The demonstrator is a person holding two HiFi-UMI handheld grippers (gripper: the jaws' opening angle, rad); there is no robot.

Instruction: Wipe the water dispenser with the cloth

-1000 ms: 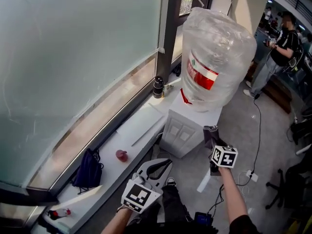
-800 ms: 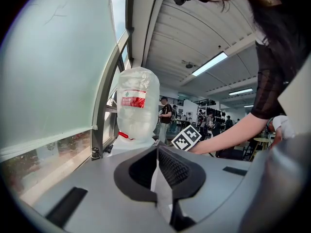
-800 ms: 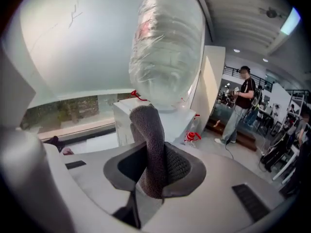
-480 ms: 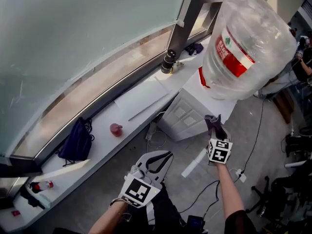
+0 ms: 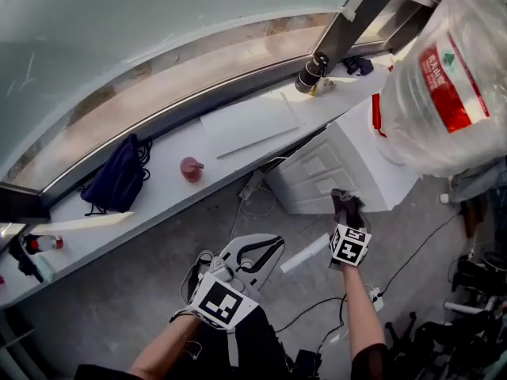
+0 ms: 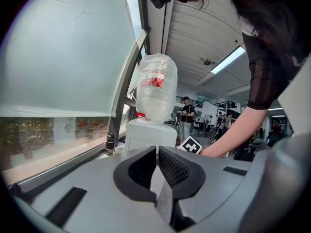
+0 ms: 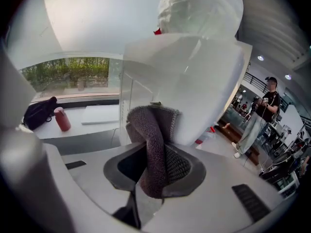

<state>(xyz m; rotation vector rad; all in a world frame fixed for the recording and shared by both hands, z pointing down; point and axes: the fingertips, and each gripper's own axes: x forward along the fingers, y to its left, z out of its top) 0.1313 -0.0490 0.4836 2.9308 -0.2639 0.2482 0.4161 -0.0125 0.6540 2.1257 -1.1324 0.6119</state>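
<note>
Carefully, I'm pinching the cloth (image 7: 151,139) in my right gripper (image 7: 153,165), aiming it flat at the dispenser (image 7: 197,89); my left gripper (image 6: 157,165) is idling, jaws together.

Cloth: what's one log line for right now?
right gripper: shut on cloth | cloth: at dispenser front corner, contact unclear | left gripper: shut, empty, away from dispenser

White water dispenser (image 5: 356,153) standing upright, dark grey cloth (image 5: 346,207) bunched beside it
</note>
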